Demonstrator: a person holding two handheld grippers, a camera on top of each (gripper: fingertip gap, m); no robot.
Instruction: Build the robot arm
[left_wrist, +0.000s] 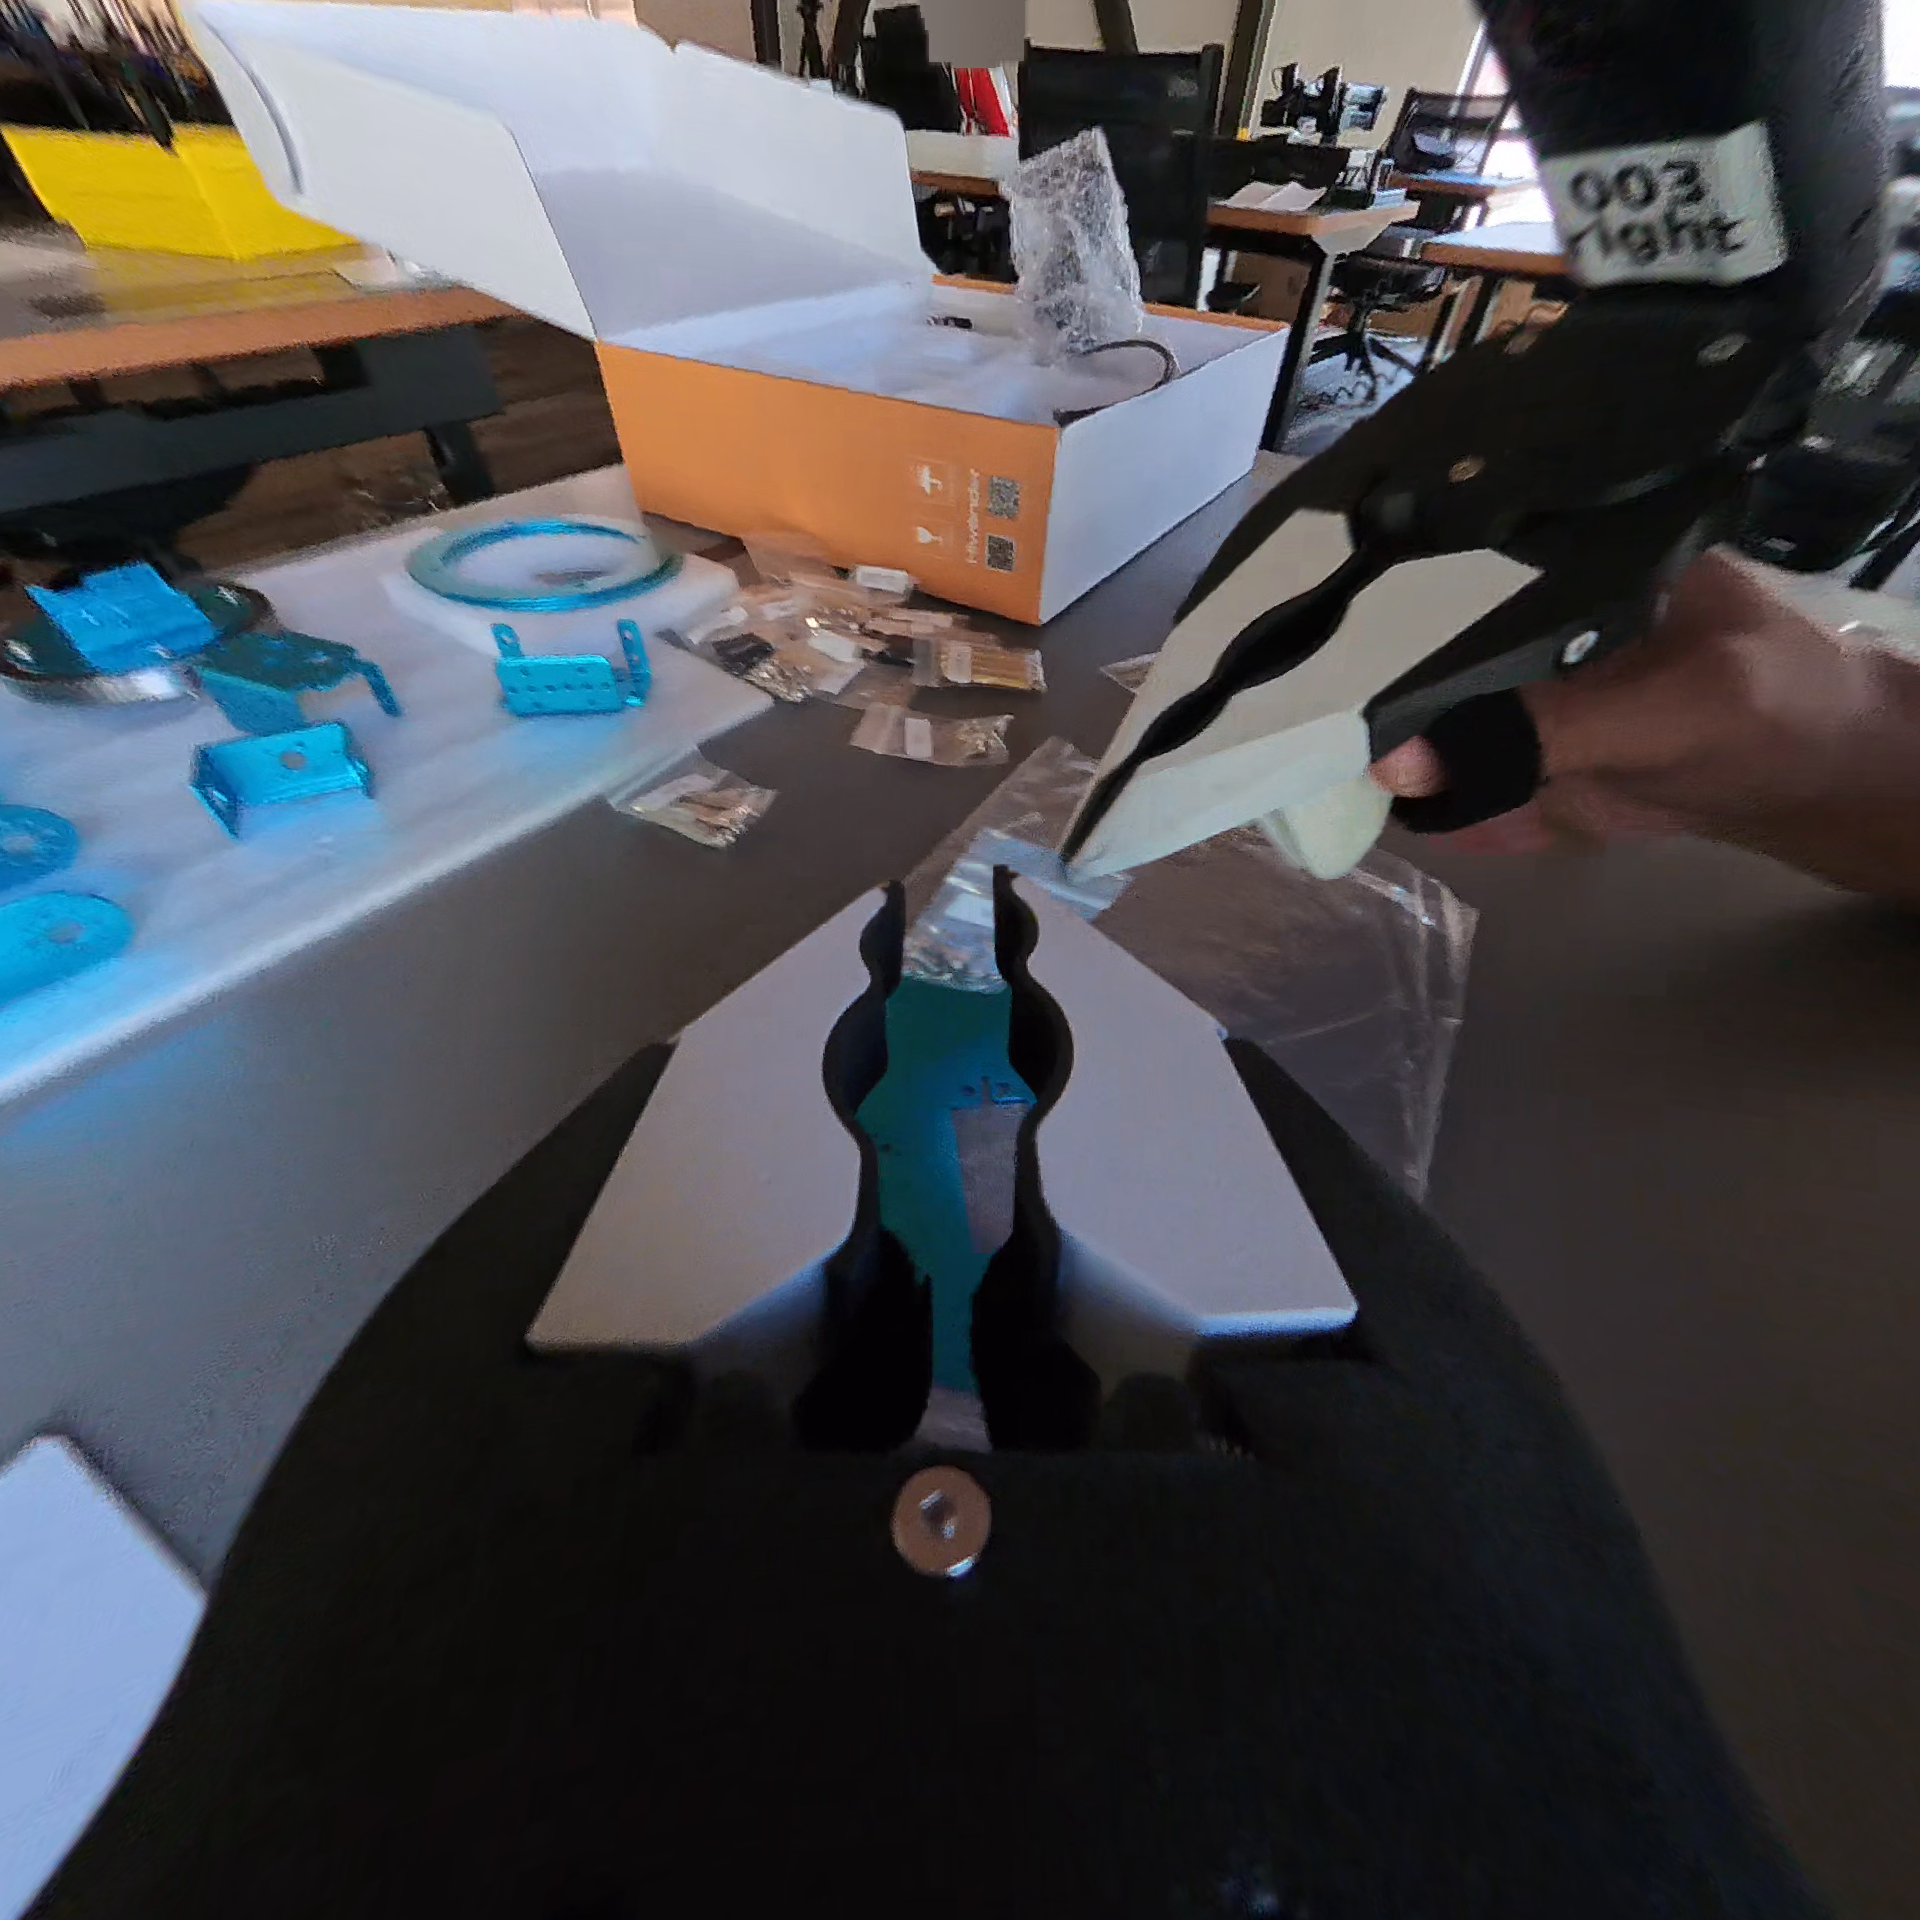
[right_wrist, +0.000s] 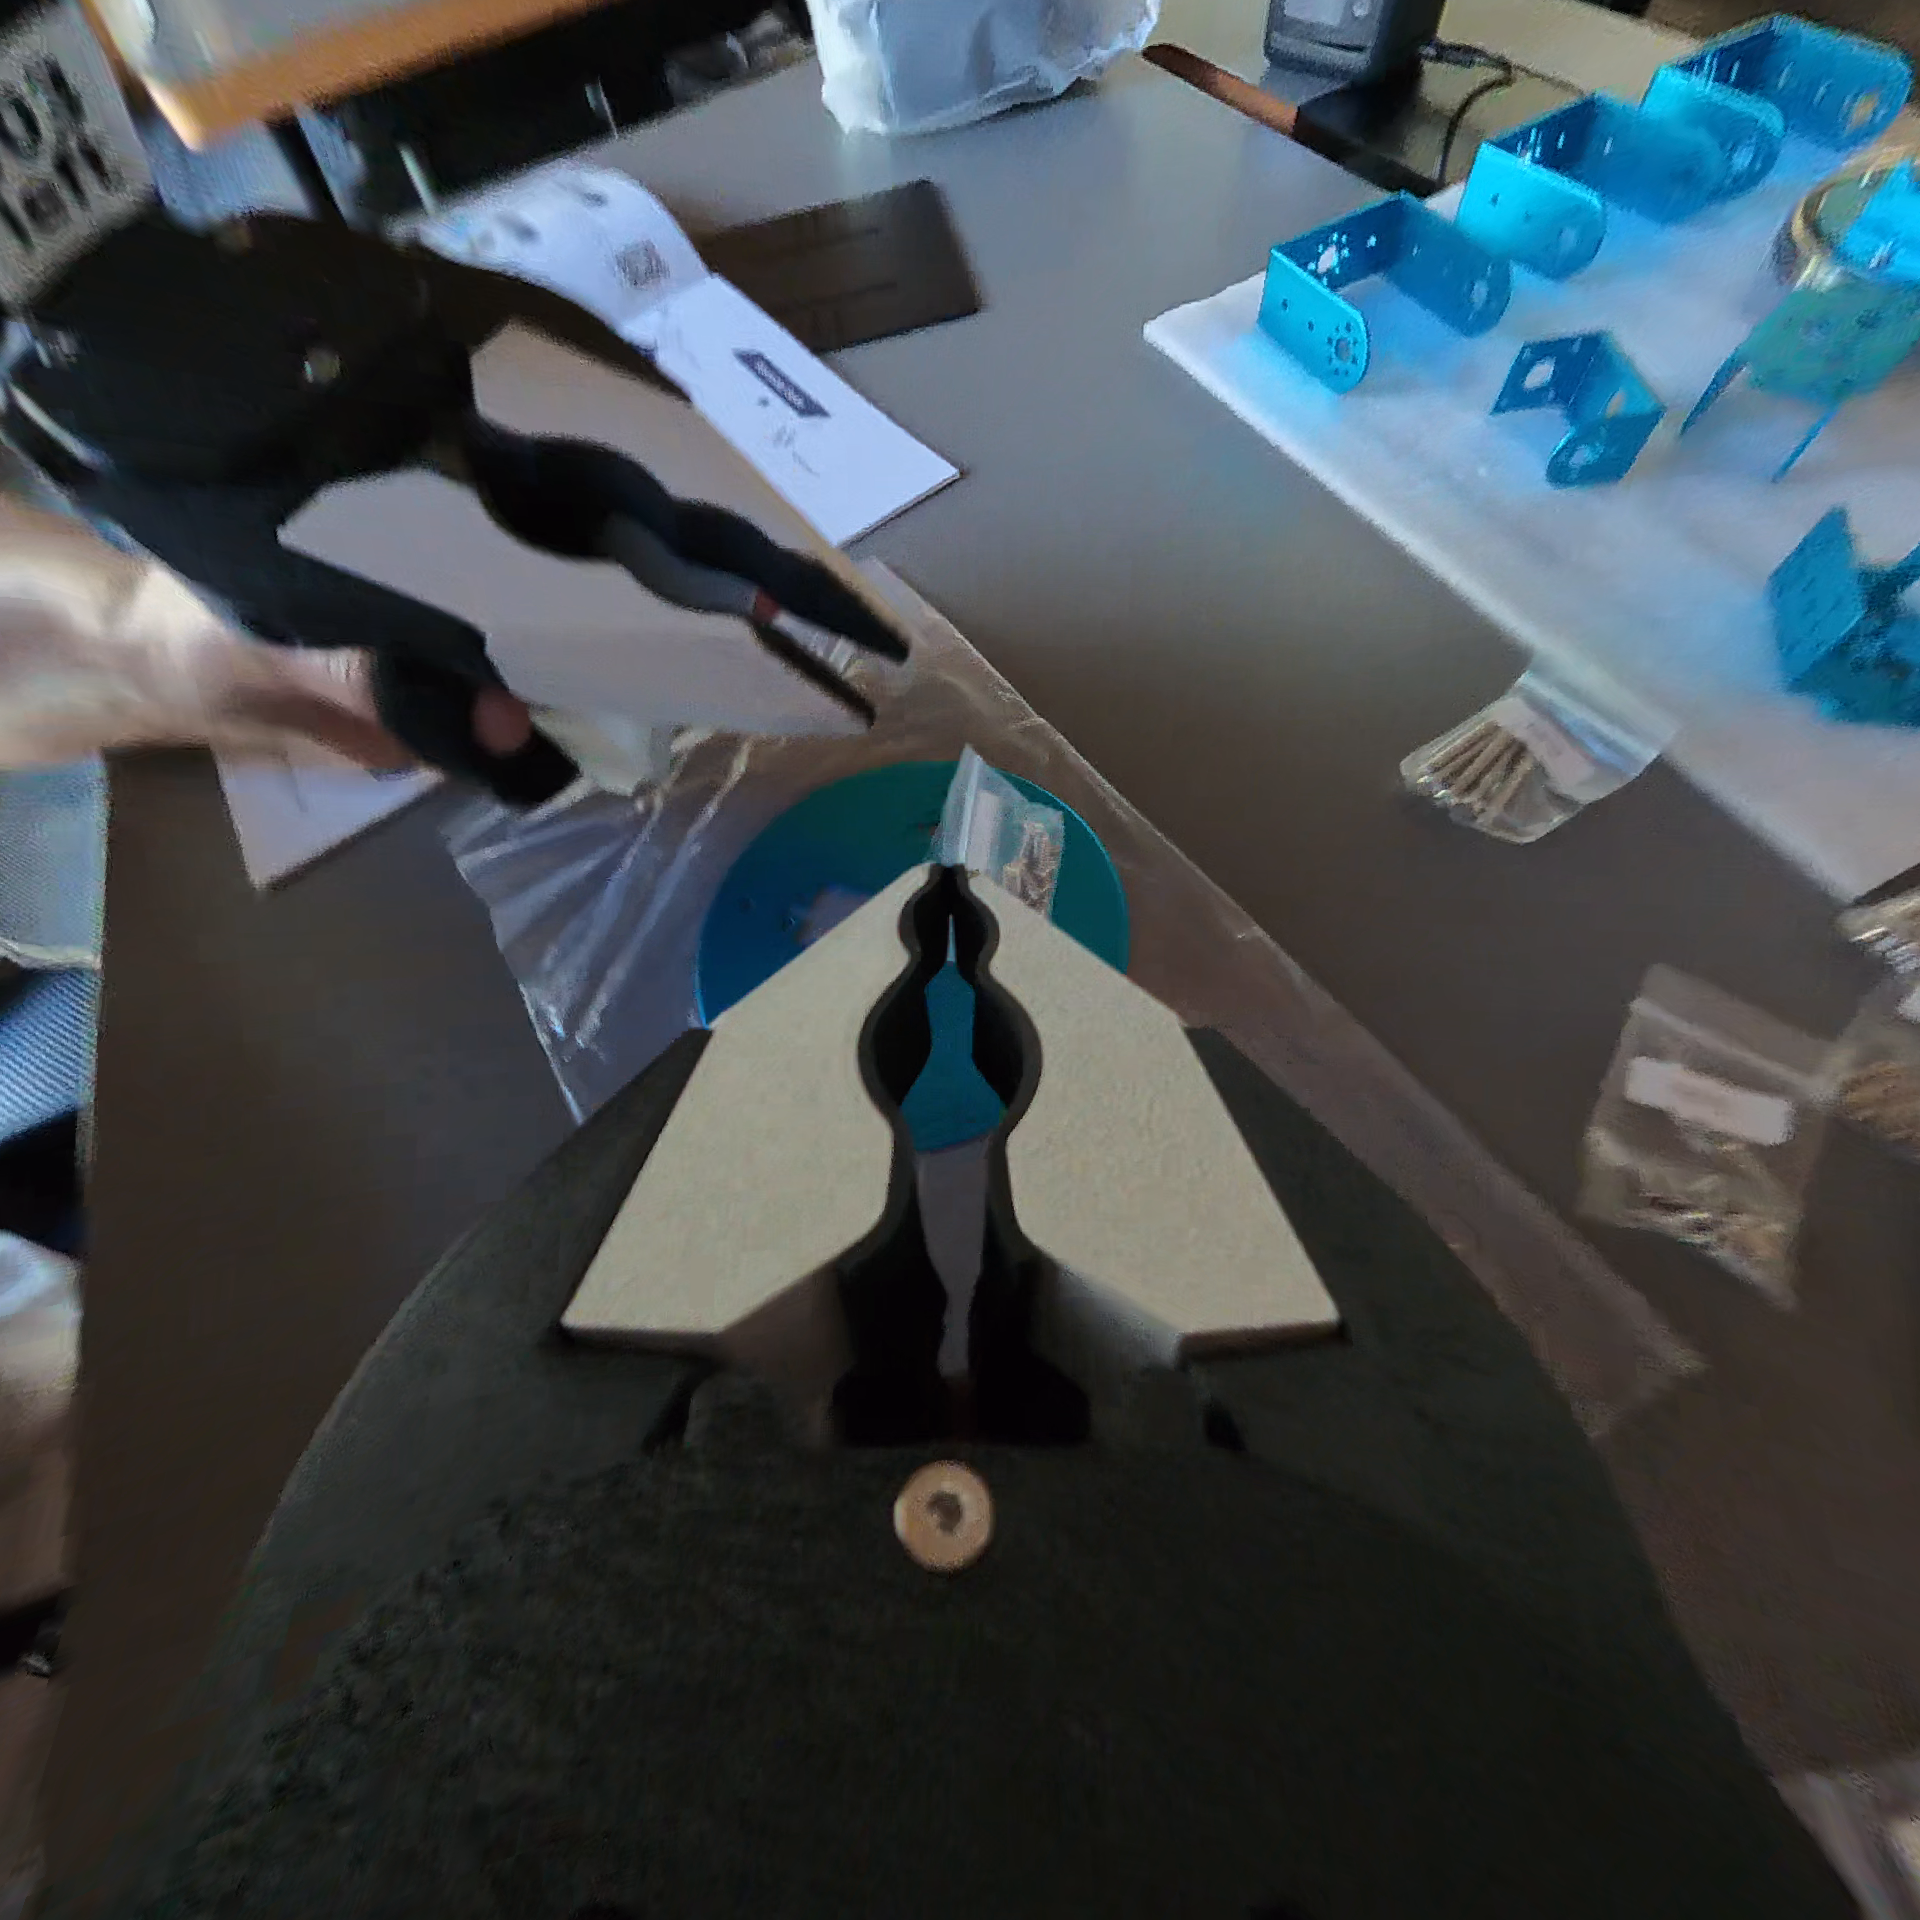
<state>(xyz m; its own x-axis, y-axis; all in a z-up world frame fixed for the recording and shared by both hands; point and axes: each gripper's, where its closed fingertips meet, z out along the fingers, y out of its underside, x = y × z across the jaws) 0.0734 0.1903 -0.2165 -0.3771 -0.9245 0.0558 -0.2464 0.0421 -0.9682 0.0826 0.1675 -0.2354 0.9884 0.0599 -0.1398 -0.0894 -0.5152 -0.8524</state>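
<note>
**Two grippers on one bag**

Closest to us, the left gripper (left_wrist: 945, 883) is closed to a narrow slot on a clear crinkled plastic bag (left_wrist: 1330, 966), with the film caught between its tips. Inside the bag lie a round blue metal disc (right_wrist: 831, 883) and a small clear packet of screws (right_wrist: 1023, 831). The right gripper (right_wrist: 948, 878) comes in from the other side. Its tips are pressed almost together on an edge of the same bag, just beside the left gripper's tips. We cannot tell whether the two grippers touch.

The bag hangs between the two grippers over the dark grey counter (left_wrist: 1662, 1247). We cannot tell whether its lower part rests on the surface. A person's hand (left_wrist: 1714, 727) squeezes the right gripper's handle.

Further out, a white foam sheet (left_wrist: 416, 831) carries several blue perforated metal brackets (left_wrist: 571, 675) and a blue metal ring (left_wrist: 540, 561). Small clear packets of hardware (left_wrist: 883, 644) are scattered along its edge. A white printed booklet (right_wrist: 821, 426) lies open on the counter.

Beyond these stands an orange and white cardboard box (left_wrist: 831, 468) with its lid raised. A bundle of bubble wrap (left_wrist: 1070, 239) sticks up out of it. Desks and chairs fill the blurred background.
</note>
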